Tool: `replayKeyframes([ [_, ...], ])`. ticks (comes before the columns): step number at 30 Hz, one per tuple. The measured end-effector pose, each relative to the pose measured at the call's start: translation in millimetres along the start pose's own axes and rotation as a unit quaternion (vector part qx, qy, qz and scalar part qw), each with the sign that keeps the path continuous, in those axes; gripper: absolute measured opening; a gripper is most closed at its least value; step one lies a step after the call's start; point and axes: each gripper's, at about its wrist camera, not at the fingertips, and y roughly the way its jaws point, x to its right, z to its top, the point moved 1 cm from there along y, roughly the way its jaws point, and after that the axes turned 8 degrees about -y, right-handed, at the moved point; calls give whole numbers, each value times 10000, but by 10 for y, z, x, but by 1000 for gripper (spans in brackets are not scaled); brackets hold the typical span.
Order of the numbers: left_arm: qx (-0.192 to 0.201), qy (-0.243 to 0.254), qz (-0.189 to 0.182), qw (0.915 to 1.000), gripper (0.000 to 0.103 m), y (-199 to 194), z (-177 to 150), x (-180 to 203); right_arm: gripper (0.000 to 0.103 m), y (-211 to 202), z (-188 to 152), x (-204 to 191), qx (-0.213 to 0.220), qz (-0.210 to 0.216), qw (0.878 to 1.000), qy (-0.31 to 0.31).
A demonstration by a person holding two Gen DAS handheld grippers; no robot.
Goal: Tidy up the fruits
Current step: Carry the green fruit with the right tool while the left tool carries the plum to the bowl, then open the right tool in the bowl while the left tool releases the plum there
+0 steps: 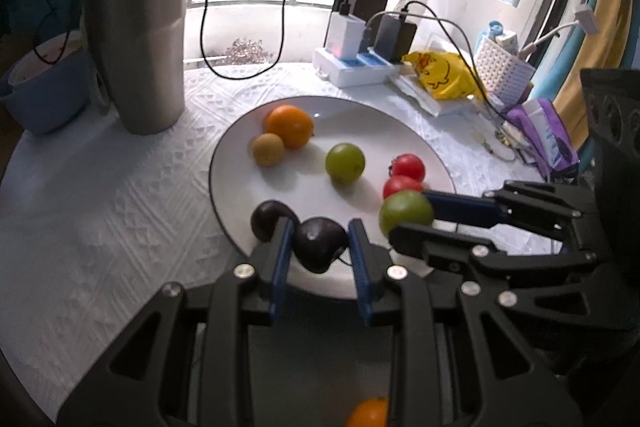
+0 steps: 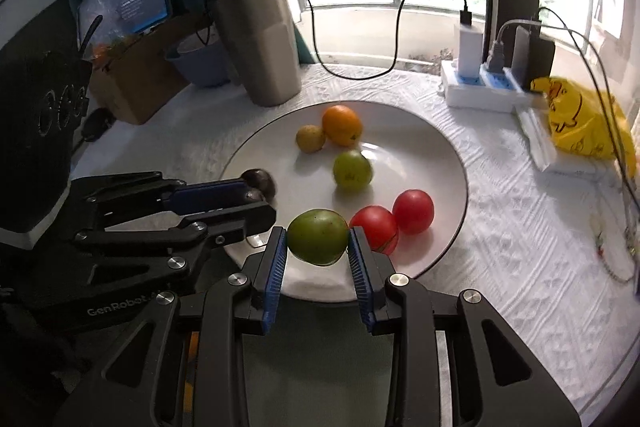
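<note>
A white plate (image 1: 372, 131) (image 2: 420, 155) holds an orange (image 1: 290, 125), a small yellow fruit (image 1: 268, 149), a green fruit (image 1: 345, 163), two red tomatoes (image 1: 408, 166) (image 2: 414, 211) and a dark plum (image 1: 270, 225). My left gripper (image 1: 320, 231) is shut on a second dark plum (image 1: 320, 243) over the plate's near edge. Just to its right, my right gripper (image 2: 318, 239) is shut on a green fruit (image 2: 318, 237) (image 1: 406, 213), close to the near tomato (image 2: 376, 229). In the right wrist view the left gripper (image 2: 256, 197) comes in from the left.
A steel tumbler (image 1: 136, 39) and a blue bowl (image 1: 44, 87) stand at the back left. A power strip with chargers (image 1: 356, 63), a yellow bag (image 1: 444, 75) and a white basket (image 1: 502, 71) are at the back right. Another orange (image 1: 368, 413) shows below my left gripper.
</note>
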Motion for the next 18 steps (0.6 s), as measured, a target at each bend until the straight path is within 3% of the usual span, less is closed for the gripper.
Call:
replayKeyframes([
  [7, 90, -120, 19, 9999, 30, 32, 105, -19, 34, 46, 62, 120, 3, -393, 9992, 30],
  [18, 262, -121, -7, 9996, 32, -194, 67, -9, 35, -99, 43, 95, 59, -520, 9986, 118],
])
